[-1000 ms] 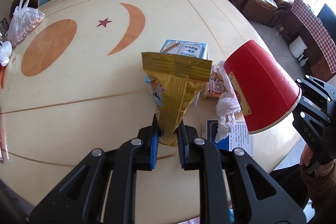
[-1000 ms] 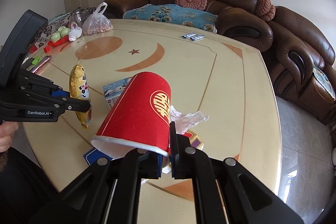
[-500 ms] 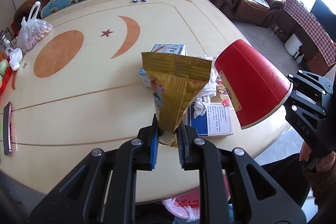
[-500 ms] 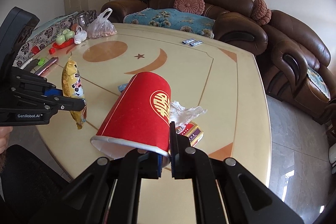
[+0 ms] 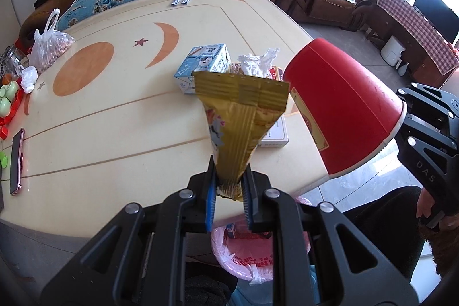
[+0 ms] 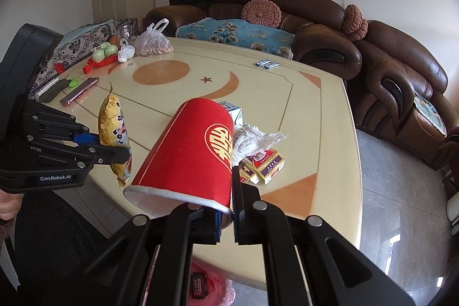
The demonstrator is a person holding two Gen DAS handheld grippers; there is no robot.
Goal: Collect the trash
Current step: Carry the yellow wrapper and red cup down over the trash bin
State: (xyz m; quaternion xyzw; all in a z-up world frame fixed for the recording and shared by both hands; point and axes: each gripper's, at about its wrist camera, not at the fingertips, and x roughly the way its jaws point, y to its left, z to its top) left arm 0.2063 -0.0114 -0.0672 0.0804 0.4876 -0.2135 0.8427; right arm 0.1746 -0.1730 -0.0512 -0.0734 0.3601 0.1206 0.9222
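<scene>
Both bits of trash are up off the bench [image 5: 114, 116] and out by its near edge, with the pink-lined bin [image 5: 243, 257] just below. I'd bring each one right over the bin's mouth before letting go, wrapper first since it's floppy and could drift, then tip the cup in.

The left hand-held gripper [image 5: 229, 191] is clenched on the bottom seam of the gold wrapper [image 5: 243, 116]. The right hand-held gripper [image 6: 226, 214] pinches the rim of the red cup [image 6: 189, 154], which is tilted with its mouth down towards the camera.
</scene>
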